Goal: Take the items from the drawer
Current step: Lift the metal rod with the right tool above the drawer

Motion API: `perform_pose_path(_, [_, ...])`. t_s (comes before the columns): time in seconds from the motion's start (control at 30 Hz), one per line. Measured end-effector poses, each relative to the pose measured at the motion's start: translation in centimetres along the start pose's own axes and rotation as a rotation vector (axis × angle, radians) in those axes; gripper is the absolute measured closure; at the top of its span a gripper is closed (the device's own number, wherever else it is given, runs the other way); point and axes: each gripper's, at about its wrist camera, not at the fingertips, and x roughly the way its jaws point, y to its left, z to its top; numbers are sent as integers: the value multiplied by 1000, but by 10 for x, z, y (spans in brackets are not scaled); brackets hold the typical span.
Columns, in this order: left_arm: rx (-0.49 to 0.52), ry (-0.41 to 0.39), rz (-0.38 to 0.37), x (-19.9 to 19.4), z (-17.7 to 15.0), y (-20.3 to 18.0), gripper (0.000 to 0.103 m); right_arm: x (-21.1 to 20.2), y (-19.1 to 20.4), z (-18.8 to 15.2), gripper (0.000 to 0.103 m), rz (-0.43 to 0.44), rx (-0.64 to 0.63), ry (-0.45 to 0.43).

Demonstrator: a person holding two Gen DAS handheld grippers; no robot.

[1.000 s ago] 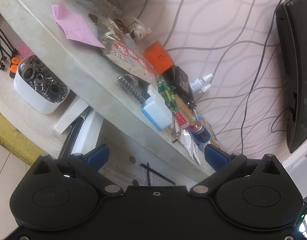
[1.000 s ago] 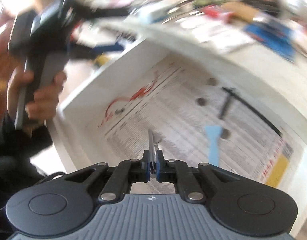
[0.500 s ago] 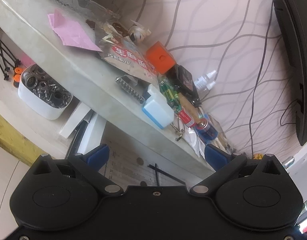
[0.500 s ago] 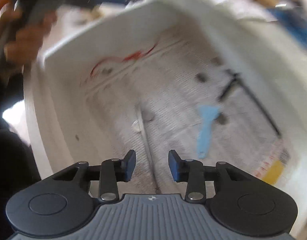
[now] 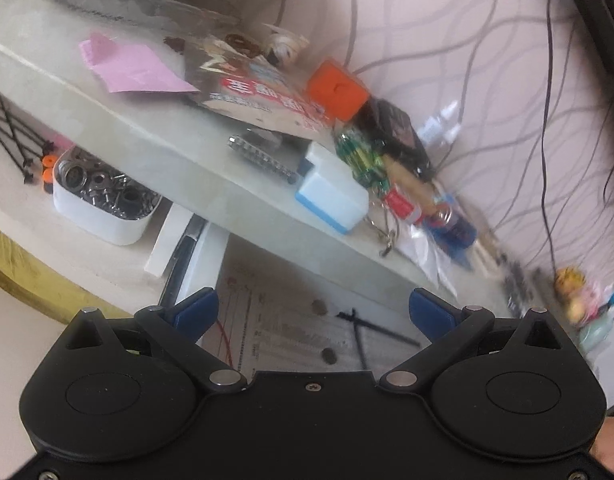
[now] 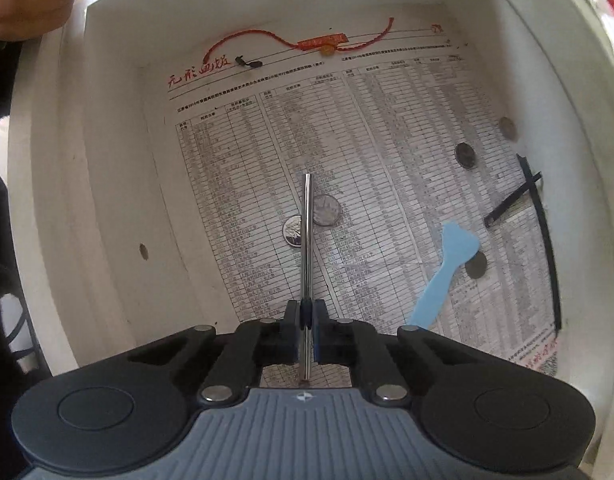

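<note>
A: Inside the drawer (image 6: pixel 107 184), over the printed sheet (image 6: pixel 387 160) lining its floor: right gripper (image 6: pixel 306 322) pointing straight down, jaws closing on a thin metal rod (image 6: pixel 308 248), pads pressing both sides of it.

B: Rod position?

A: Lying near the middle of the drawer floor, crossing between two silver coins (image 6: pixel 326 210), far end reaching toward the back wall.

B: Other contents?

A: Lying toward the right wall: blue plastic spatula (image 6: pixel 451 264), overlapping a dark coin (image 6: pixel 476 265); black cable ties (image 6: pixel 523 196) close to that wall; two more dark coins (image 6: pixel 465 155) beyond them. Running along the back edge: red cord (image 6: pixel 303 42) with a tag.

B: Left gripper?

A: Left gripper (image 5: pixel 314 312) standing wide open, holding nothing, hovering above the drawer's near edge, facing the cluttered countertop (image 5: pixel 155 136). Sitting near the countertop's front edge: white-and-blue box (image 5: pixel 333 194); further back, orange cube (image 5: pixel 339 90) and pink paper (image 5: pixel 127 66). Resting on the lower ledge at left: white tub of metal hardware (image 5: pixel 103 204). Some blurring toward the right side of that view.
</note>
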Motion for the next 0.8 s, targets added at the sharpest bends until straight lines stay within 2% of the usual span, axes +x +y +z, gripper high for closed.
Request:
perform_pose_path(0.13, [35,17,23,5,-2,-4,0,-5,-5,-12,96,21,119,-45])
perform_pose_path(0.37, [75,26,57,7,-4,-10,0,-48,-26,-44,96,117,407,-244])
perform_pose_path(0.5, [155,24,67,7,-9,-23,0,-69,-40,-63,97,147,542,-345])
perform_pose_path(0.53, [176,22,63,6,-10,-26,0,-76,-41,-68,102,154,573,-369])
perform_pose_path(0.57, [196,21,60,6,-12,-29,0,-78,-46,-72,102,159,599,-393])
perform_pose_path(0.67, [239,41,41,8,-14,-35,0,-88,-50,-80,102,124,626,-426])
perform_pose_path(0.8, [245,67,21,10,-15,-36,0,-66,-49,-70,101,131,553,-331])
